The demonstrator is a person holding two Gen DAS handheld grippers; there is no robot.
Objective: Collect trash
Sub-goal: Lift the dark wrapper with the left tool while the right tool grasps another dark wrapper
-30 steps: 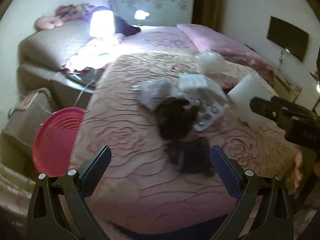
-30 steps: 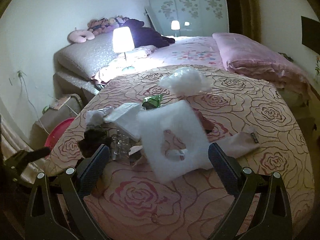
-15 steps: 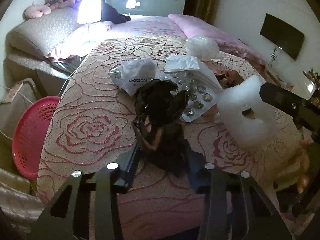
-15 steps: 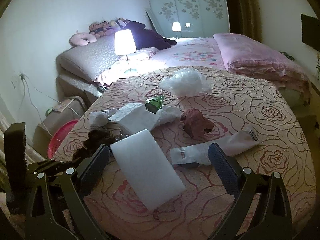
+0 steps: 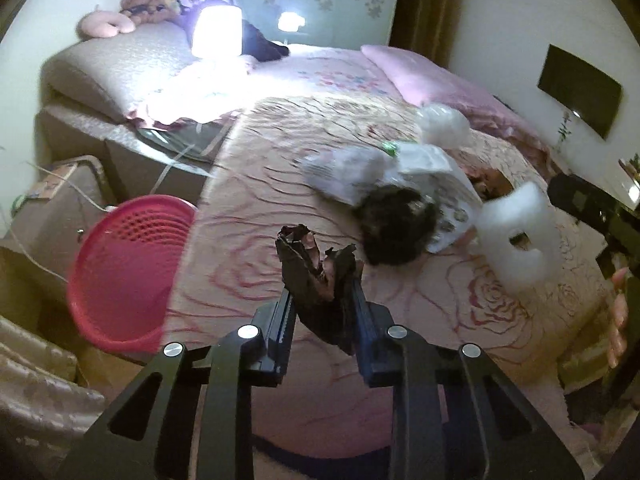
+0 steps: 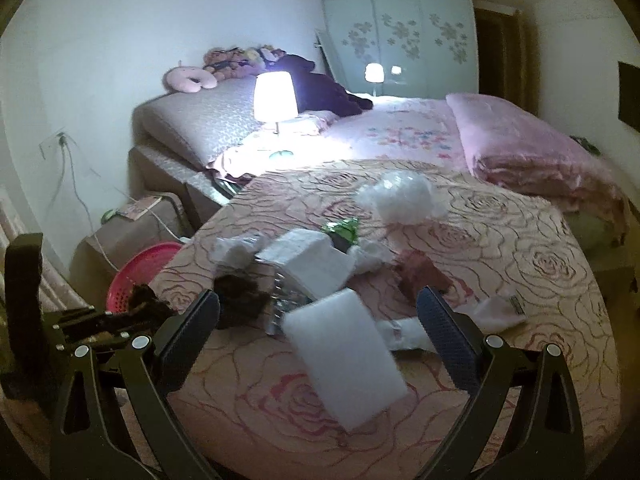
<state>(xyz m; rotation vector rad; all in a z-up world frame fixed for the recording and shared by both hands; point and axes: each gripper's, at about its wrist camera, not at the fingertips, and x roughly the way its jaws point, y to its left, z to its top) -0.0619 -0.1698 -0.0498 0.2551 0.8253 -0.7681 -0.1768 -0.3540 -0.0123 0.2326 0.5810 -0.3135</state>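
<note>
The left gripper (image 5: 322, 304) had its jaws clamped on a crumpled dark brown wrapper (image 5: 316, 272), which stood lifted above the rose-patterned pink bedspread (image 5: 248, 208). A round red plastic basket (image 5: 124, 272) sat just off the bed's left edge, near the gripper. Another dark crumpled lump (image 5: 396, 224) lay on the bedspread beside white plastic bags (image 5: 352, 172). The right gripper (image 6: 318, 320) hung with its jaws spread wide and empty above a white rectangular foam sheet (image 6: 344, 360) lying on the bedspread. Behind it lay a white folded paper packet (image 6: 312, 260), a reddish-brown scrap (image 6: 422, 276) and a clear crinkled plastic bag (image 6: 400, 198).
</note>
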